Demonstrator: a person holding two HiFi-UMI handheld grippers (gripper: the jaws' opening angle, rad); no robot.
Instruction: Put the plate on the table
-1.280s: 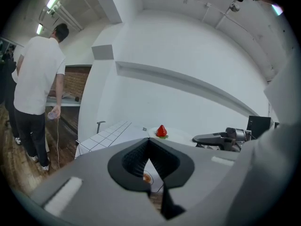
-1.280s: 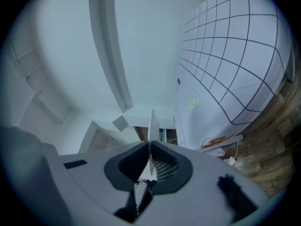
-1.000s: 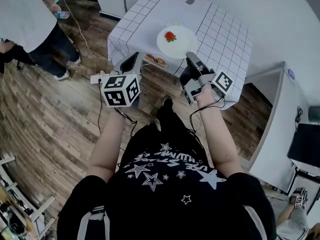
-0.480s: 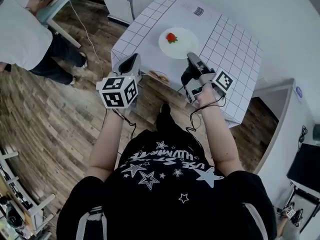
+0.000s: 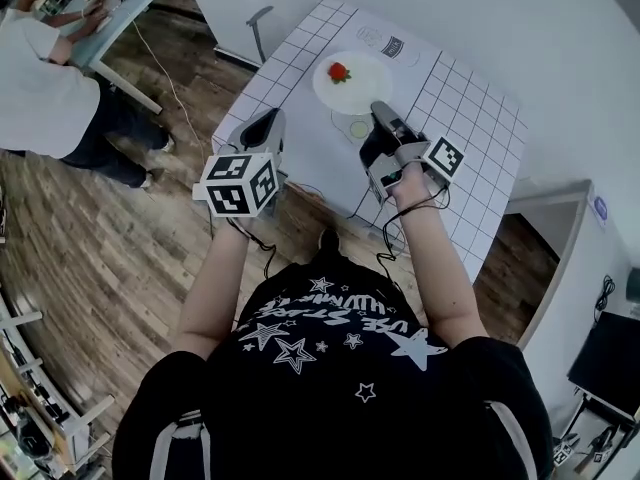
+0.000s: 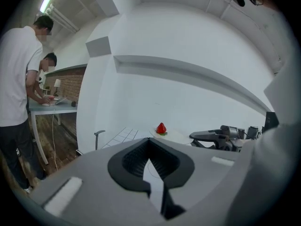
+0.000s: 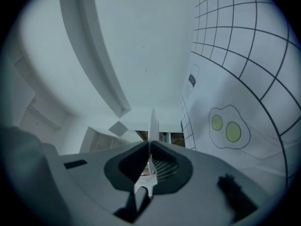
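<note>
A round white plate (image 5: 352, 80) with a red strawberry (image 5: 339, 71) on it hangs over the grid-patterned table (image 5: 470, 138). My right gripper (image 5: 378, 118) is shut on its near rim. In the right gripper view the plate (image 7: 153, 124) shows edge-on as a thin white sliver between the jaws of that gripper (image 7: 150, 147). The left gripper view looks across at the strawberry (image 6: 161, 128) and the plate (image 6: 176, 135). My left gripper (image 5: 265, 128) stays shut and empty at the table's near-left corner, its jaws (image 6: 149, 142) meeting.
An egg outline (image 5: 358, 128) is printed on the cloth just under the right gripper, and a printed label (image 5: 390, 46) lies beyond the plate. A grey stand (image 5: 258, 18) is off the table's left side. People (image 5: 45, 78) stand at a desk to the far left. White wall lies behind.
I have moved forward; the table now lies under both grippers. The held plate has travelled from the table's near edge further in, over the cloth. The people at left shifted toward the desk.
</note>
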